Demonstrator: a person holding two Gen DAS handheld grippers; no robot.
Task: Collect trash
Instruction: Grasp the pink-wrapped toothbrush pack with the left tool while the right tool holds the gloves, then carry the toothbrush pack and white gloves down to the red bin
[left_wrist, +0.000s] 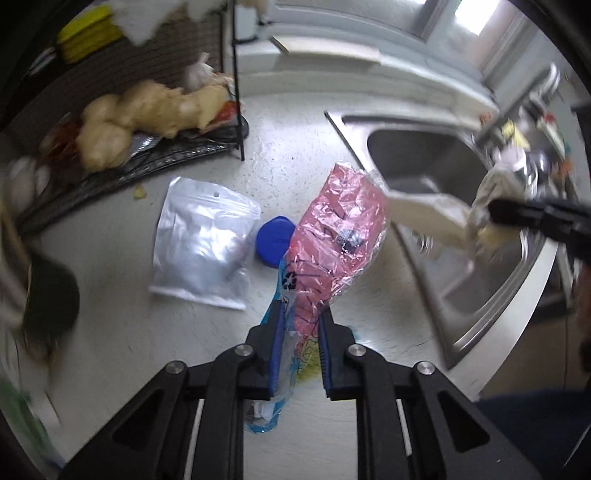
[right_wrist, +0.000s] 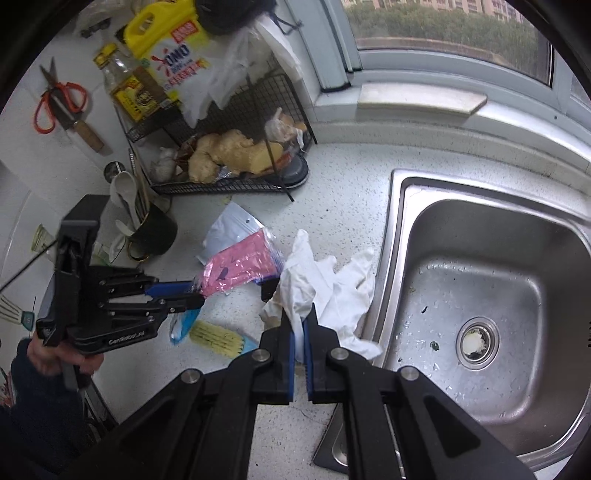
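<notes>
A pink crinkled plastic wrapper with a clear blue printed tail is lifted off the white counter, and my left gripper is shut on its lower part. The right wrist view shows that left gripper from the side, the pink wrapper sticking out of it. My right gripper is shut on a crumpled white tissue or glove beside the sink. On the counter lie a silver zip pouch, a blue lid and a yellow wrapper.
A steel sink fills the right side. At the back stands a black wire rack with ginger, and a black cup of utensils is at the left. Scissors hang on the wall.
</notes>
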